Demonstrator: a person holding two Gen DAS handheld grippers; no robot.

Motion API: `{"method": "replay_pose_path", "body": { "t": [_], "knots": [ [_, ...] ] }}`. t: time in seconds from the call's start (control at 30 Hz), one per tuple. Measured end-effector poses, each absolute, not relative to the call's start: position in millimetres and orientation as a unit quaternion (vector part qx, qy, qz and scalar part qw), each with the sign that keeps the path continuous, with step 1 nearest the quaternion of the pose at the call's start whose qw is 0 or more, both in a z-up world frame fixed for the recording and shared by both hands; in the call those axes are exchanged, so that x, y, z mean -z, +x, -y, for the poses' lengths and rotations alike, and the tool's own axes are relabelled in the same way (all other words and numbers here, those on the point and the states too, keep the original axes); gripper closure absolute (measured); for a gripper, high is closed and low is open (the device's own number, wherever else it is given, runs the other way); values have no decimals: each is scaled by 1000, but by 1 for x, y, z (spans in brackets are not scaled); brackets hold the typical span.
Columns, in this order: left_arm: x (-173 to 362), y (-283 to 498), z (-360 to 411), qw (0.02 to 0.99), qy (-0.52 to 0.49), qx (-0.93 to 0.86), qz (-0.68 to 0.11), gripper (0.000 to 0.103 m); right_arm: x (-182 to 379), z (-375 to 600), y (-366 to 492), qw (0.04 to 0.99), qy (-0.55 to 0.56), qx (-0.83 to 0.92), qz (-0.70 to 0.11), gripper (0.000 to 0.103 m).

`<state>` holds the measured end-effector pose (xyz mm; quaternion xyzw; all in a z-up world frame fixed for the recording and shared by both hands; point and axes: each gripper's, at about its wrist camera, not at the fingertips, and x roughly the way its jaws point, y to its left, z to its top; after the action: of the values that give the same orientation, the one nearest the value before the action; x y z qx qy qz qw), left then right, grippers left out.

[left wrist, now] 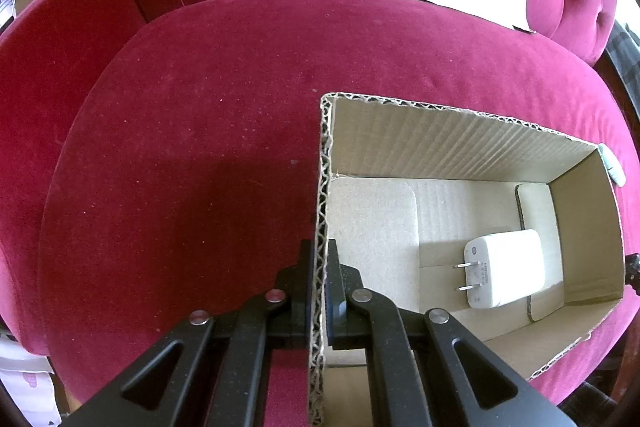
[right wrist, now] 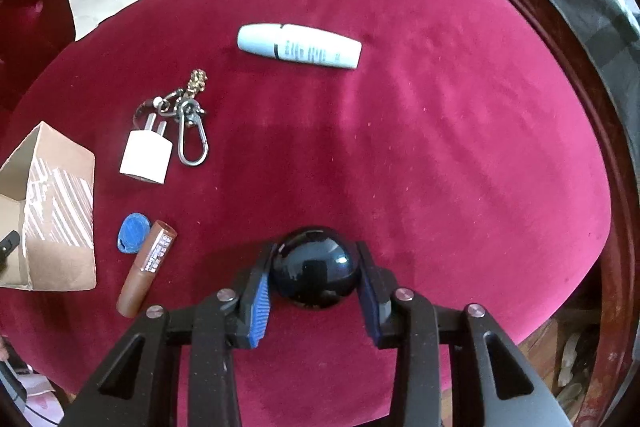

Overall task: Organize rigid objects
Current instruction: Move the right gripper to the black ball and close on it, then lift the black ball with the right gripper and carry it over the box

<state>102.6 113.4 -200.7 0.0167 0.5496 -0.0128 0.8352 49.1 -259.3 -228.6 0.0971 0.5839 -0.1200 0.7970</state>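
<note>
The glossy black ball (right wrist: 314, 267) lies on the crimson velvet seat cushion (right wrist: 420, 115), near the front edge, with the right claw (right wrist: 316, 285) set around it: the blue ribbed pads (right wrist: 260, 301) sit close against its sides, though whether they already press on it I cannot tell. No earlier view helps here.

The step in hand looks like picking up the ball to put it in the open corrugated cardboard box (left wrist: 440, 131). The left claw (left wrist: 319, 291) is pinched shut on the box's near wall, steadying it. Inside, on the pale floor, a white rectangular wall charger (left wrist: 508, 267) with two metal prongs already lies on its side.

The next move calls for a firm, centred squeeze — the ball is smooth, hard and round, likely to squirt out of an off-centre grip — then a lift and a carry to the box.

Well apart on the plush cushion wait the rest:
- a pale blue plastic tube (right wrist: 300, 46);
- a small white plug adapter (right wrist: 146, 157);
- a metal carabiner keyring (right wrist: 192, 131);
- a brown lipstick-like cylinder (right wrist: 146, 267);
- a blue oval tag (right wrist: 132, 237).
</note>
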Motion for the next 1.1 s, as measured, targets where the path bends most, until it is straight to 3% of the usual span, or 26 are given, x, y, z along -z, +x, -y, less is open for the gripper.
{"method": "replay_pose_path", "body": {
  "t": [1.1],
  "knots": [
    [200, 102, -112, 836, 18, 11, -549, 99, 165, 217, 53, 834, 61, 113, -537, 63]
  ]
}}
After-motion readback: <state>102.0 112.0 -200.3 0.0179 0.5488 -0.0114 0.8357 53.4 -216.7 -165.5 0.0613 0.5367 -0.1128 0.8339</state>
